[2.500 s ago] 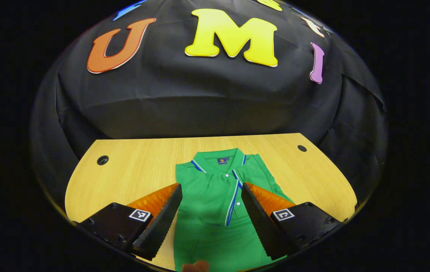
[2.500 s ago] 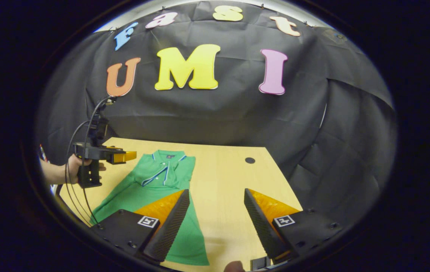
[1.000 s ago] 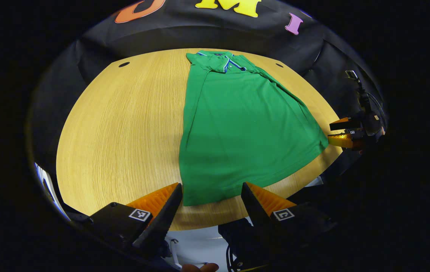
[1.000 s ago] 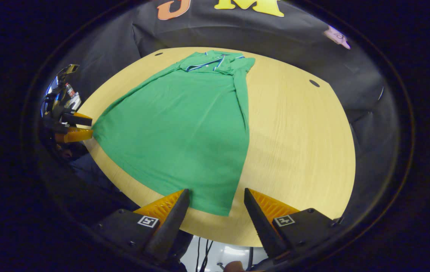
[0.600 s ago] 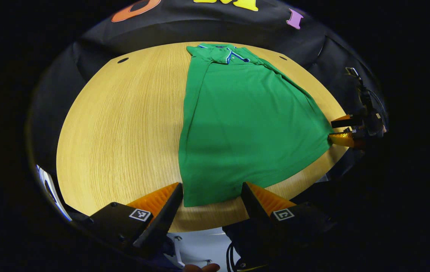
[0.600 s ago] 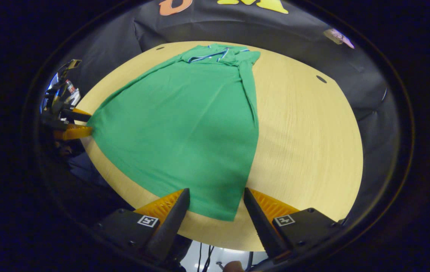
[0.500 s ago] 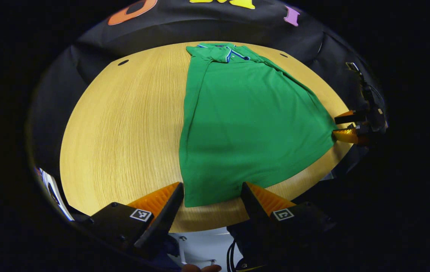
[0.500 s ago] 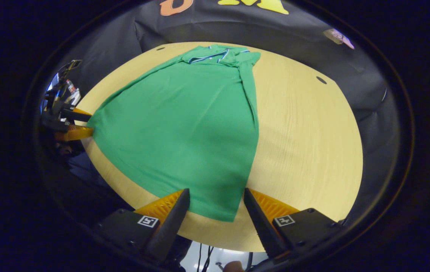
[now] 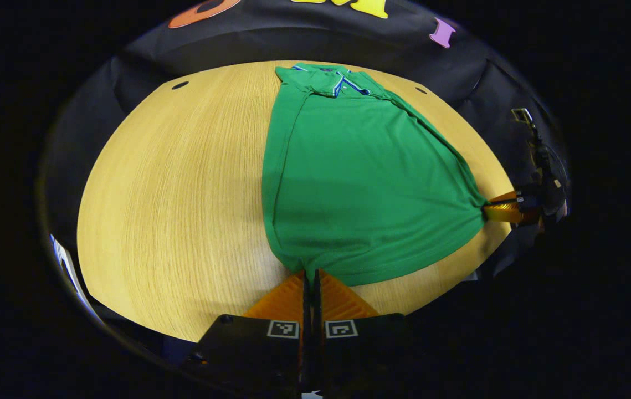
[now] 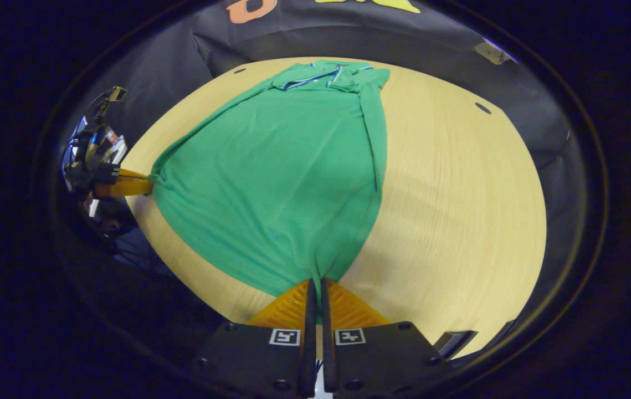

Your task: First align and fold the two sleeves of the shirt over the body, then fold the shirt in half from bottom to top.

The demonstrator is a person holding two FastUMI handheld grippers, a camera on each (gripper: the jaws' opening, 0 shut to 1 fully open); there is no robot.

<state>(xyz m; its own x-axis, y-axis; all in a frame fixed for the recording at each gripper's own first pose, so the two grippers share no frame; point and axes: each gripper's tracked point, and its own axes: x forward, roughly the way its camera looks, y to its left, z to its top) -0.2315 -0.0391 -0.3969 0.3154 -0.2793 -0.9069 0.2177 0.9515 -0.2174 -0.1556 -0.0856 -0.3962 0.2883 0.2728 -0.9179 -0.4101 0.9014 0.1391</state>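
Note:
A green polo shirt [image 9: 359,177] [image 10: 276,177] lies lengthwise on the wooden table [image 9: 171,183], collar at the far end and both sleeves folded over the body. My left gripper [image 9: 311,272] is shut on the shirt's near left hem corner, and the cloth puckers at its tips. My right gripper [image 10: 315,281] is shut on the near right hem corner. Each view also has the other gripper off at the shirt's far hem corner: the right gripper [image 9: 492,210] in the left gripper view, the left gripper [image 10: 138,185] in the right gripper view.
The table [image 10: 459,205] has round cable holes [image 9: 180,85] [image 10: 481,107] near its far corners. Bare wood runs to either side of the shirt. The table's near edge is just under both grippers.
Both grippers went from open around the hem corners to shut on them. The hem is now pinched and drawn into points at both corners.

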